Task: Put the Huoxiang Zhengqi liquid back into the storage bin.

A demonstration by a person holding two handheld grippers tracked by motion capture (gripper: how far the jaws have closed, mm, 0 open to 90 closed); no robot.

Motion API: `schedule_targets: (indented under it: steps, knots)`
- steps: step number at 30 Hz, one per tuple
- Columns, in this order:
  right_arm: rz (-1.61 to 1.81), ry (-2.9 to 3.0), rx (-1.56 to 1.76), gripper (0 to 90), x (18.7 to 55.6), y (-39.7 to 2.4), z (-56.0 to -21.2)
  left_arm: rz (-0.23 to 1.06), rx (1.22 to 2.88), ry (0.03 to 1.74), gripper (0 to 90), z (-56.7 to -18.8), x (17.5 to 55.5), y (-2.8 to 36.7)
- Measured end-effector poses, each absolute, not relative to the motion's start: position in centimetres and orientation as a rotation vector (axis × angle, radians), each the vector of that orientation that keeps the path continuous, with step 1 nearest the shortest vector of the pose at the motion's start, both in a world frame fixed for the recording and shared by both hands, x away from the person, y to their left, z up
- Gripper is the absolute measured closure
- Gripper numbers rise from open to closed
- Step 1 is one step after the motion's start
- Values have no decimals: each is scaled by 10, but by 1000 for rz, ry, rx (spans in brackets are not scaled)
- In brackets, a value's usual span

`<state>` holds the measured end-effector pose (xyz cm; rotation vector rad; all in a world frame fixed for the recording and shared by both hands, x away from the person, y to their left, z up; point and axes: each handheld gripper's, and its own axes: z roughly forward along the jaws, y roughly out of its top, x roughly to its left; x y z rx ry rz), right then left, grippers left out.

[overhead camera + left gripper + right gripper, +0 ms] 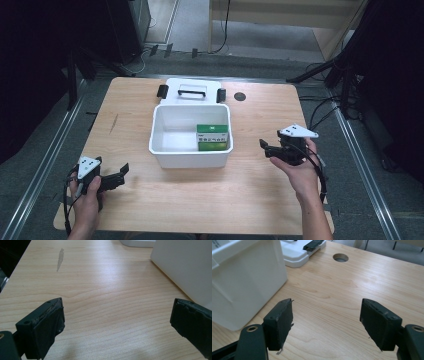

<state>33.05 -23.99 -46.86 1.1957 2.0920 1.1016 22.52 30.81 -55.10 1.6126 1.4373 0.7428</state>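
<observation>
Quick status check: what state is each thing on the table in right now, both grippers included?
white bin: open, lid off, upright on the table.
lid: flat on the table behind the bin, handle up.
green box: inside the bin, at its right side.
left gripper: open, empty, left of the bin.
right gripper: open, empty, right of the bin.

No readable text

The green box (213, 137), at about four o'clock inside the white bin (170, 159), carries a small white label, too blurred to read.
</observation>
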Motion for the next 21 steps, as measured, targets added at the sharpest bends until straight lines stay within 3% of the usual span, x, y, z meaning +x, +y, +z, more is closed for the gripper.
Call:
schedule_targets:
  steps: [10, 14, 21]
  knots:
    - [1182, 1938, 1223, 290, 311, -262, -494, 742, 1609, 1440, 3, -551, 225, 308]
    - [1219, 1878, 1245, 358, 297, -268, -500, 741, 1607, 1441, 3, -551, 225, 308]
    - [1167, 1770, 1375, 179, 274, -288, -514, 740, 1610, 1443, 3, -551, 225, 309]
